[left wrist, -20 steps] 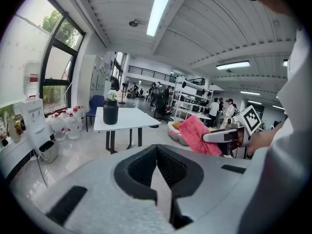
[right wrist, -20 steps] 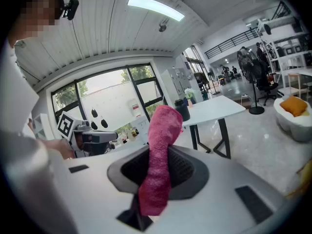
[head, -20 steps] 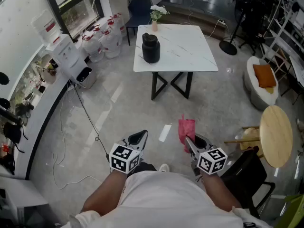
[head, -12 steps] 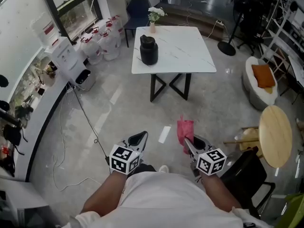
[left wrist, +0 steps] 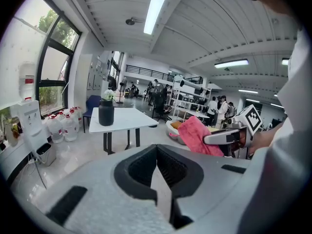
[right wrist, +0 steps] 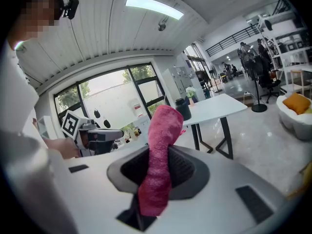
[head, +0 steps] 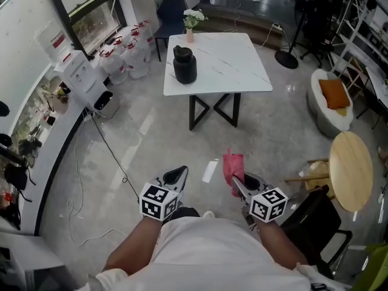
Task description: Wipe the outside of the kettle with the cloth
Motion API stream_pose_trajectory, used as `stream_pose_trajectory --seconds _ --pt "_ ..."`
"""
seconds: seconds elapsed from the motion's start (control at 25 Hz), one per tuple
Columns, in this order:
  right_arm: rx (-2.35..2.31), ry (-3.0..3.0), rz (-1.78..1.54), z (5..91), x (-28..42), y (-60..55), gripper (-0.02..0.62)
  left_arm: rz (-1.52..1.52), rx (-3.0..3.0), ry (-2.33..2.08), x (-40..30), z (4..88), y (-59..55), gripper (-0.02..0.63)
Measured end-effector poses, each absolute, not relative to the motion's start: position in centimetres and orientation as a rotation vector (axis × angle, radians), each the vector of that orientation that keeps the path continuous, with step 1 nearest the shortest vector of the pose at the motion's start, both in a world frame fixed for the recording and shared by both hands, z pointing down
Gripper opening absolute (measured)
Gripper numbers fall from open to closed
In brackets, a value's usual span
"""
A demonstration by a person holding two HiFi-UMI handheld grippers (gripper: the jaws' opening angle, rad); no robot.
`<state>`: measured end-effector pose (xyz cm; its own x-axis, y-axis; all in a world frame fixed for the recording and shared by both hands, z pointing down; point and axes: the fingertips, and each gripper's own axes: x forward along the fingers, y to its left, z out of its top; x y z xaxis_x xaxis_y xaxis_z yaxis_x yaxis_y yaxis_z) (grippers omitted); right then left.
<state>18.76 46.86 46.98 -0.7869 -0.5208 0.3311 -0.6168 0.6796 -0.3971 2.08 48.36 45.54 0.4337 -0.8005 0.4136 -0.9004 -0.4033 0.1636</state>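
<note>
Head view: kettle (head: 185, 65) stands on the table (head: 237, 58), well ahead; right gripper (head: 237, 185) pinches the cloth (head: 233, 164), left gripper (head: 176, 175) closed, empty (best approach the table before wiping).

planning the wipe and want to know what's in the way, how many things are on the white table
2: the black kettle near the left edge of the table, and a small vase of white flowers at its far left corner. Something small behind the kettle could be hidden.
</note>
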Motion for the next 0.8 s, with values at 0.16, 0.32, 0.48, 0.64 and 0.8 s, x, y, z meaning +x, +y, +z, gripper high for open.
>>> stream_pose_trajectory --seconds 0.16,0.32,0.48,0.64,0.8 --pt "0.926 -2.696 0.777 47.1 18.9 46.1 0.101 0.392 2.341 -1.446 2.2 45.2 47.6 0.002" --pt "0.932 -2.688 0.799 47.1 18.8 45.1 0.101 0.407 2.336 -1.441 1.9 45.3 46.8 0.002" --pt "0.924 -2.669 0.809 48.1 18.2 44.3 0.103 0.414 2.325 -1.432 1.2 46.1 45.7 0.002" --pt "0.928 -2.647 0.827 48.8 17.4 42.2 0.103 0.419 2.309 -1.416 0.3 47.1 43.6 0.002" --pt "0.948 -2.635 0.828 48.7 16.0 38.4 0.104 0.401 2.294 -1.412 -1.4 47.3 39.9 0.002"
